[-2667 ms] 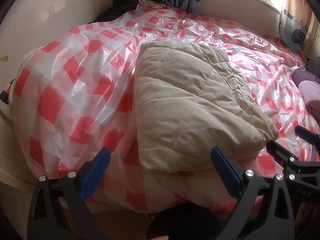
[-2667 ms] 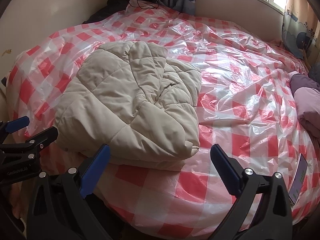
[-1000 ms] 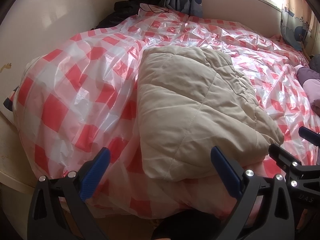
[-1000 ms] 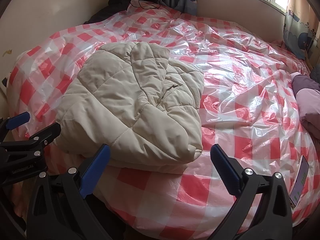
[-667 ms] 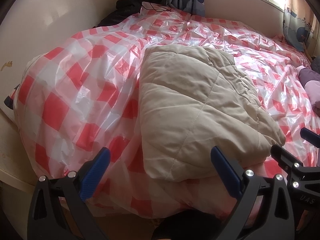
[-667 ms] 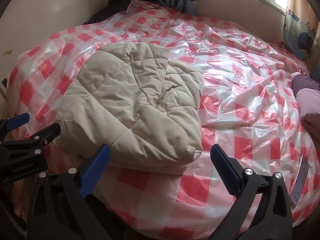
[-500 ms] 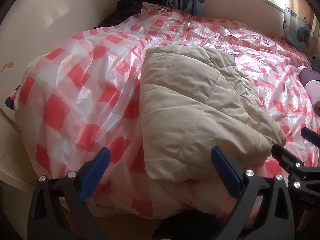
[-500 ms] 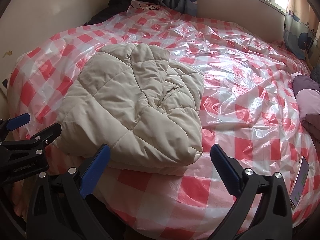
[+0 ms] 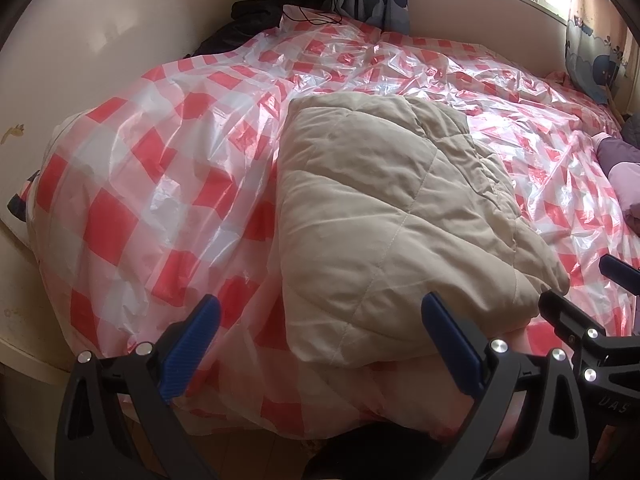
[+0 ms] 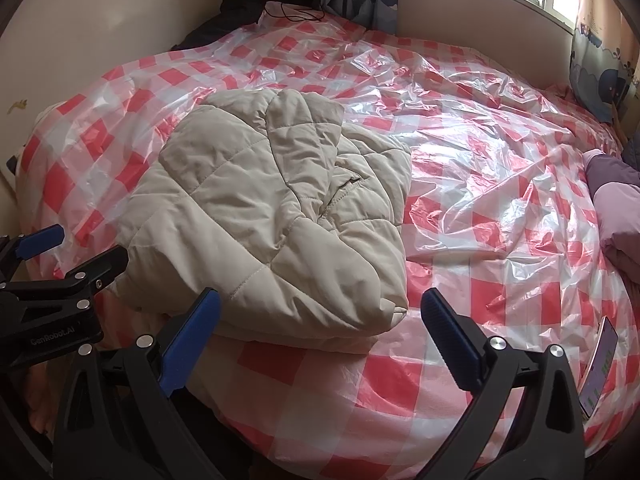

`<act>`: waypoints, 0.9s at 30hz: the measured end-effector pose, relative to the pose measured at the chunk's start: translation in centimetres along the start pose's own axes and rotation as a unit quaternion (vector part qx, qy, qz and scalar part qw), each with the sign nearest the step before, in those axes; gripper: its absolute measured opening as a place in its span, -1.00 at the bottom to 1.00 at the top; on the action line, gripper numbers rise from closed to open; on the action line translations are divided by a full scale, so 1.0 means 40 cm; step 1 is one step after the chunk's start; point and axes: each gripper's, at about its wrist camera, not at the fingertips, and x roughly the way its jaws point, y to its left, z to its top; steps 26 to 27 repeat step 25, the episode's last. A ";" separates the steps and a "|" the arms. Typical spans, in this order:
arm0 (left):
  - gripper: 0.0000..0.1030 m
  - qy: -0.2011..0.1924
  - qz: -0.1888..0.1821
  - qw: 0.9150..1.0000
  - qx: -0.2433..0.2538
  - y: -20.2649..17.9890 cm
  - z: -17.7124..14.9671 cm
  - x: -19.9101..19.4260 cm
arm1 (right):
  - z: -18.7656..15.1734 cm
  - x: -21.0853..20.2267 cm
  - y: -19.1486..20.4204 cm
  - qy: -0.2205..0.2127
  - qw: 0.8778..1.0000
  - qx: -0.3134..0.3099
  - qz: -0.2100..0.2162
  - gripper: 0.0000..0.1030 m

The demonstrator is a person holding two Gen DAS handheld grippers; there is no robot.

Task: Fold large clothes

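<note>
Left wrist view. Left gripper (image 9: 320,324) spread wide, nothing between the fingers, hovering off the near edge of the bed (image 9: 120,216). Beige padded jacket (image 9: 384,224) folded into a compact block, lying on the red-checked plastic sheet near the bed's near edge, just beyond the fingers. Compared with 2.7 s ago: jacket shape unchanged, only slightly lower and farther in frame; camera pulled back and up a little. Right gripper (image 9: 576,292) visible at the right, close to the jacket's near right corner, not touching it as far as can be told.

Right wrist view. Right gripper (image 10: 320,320) also spread wide and empty, held just short of the jacket's near edge. Jacket (image 10: 272,216) shows the quilted top layer with a sleeve tucked across, edges roughly squared, near corner bulging. Left gripper (image 10: 68,256) at the left, beside the jacket's near left corner. Folded purple clothes (image 10: 616,208) at the right edge of the bed; phone (image 10: 600,364) near the near right corner. Almost no shift against the earlier pictures.

Judgement: both grippers released and backing off, fold probably finished; next likely a move to the pile or a fresh garment.
</note>
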 end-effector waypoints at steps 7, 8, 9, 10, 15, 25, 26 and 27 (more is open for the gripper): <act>0.87 0.006 -0.022 1.000 -0.014 0.000 0.005 0.002 | 0.004 -0.001 0.005 0.002 1.000 0.001 0.002 0.88; 0.87 0.006 -0.028 0.999 -0.019 0.002 0.004 0.001 | 0.005 -0.001 0.006 0.002 1.000 0.002 0.002 0.88; 0.87 0.005 -0.032 0.999 -0.022 0.002 0.002 -0.001 | 0.005 -0.002 0.006 0.001 1.000 0.002 0.003 0.88; 0.87 0.004 -0.031 0.999 -0.023 0.004 -0.001 -0.001 | 0.004 -0.002 0.004 0.000 1.000 0.002 0.003 0.88; 0.86 -0.050 0.019 0.998 -0.013 0.000 -0.008 -0.028 | -0.002 -0.004 -0.009 -0.006 1.000 0.007 0.007 0.88; 0.86 -0.031 -0.012 0.999 0.004 -0.044 -0.003 -0.039 | -0.012 -0.058 -0.060 -0.042 0.999 0.027 -0.008 0.88; 0.86 -0.031 -0.012 0.999 0.004 -0.044 -0.003 -0.039 | -0.012 -0.058 -0.060 -0.042 0.999 0.027 -0.008 0.88; 0.86 -0.031 -0.012 0.999 0.004 -0.044 -0.003 -0.039 | -0.012 -0.058 -0.060 -0.042 0.999 0.027 -0.008 0.88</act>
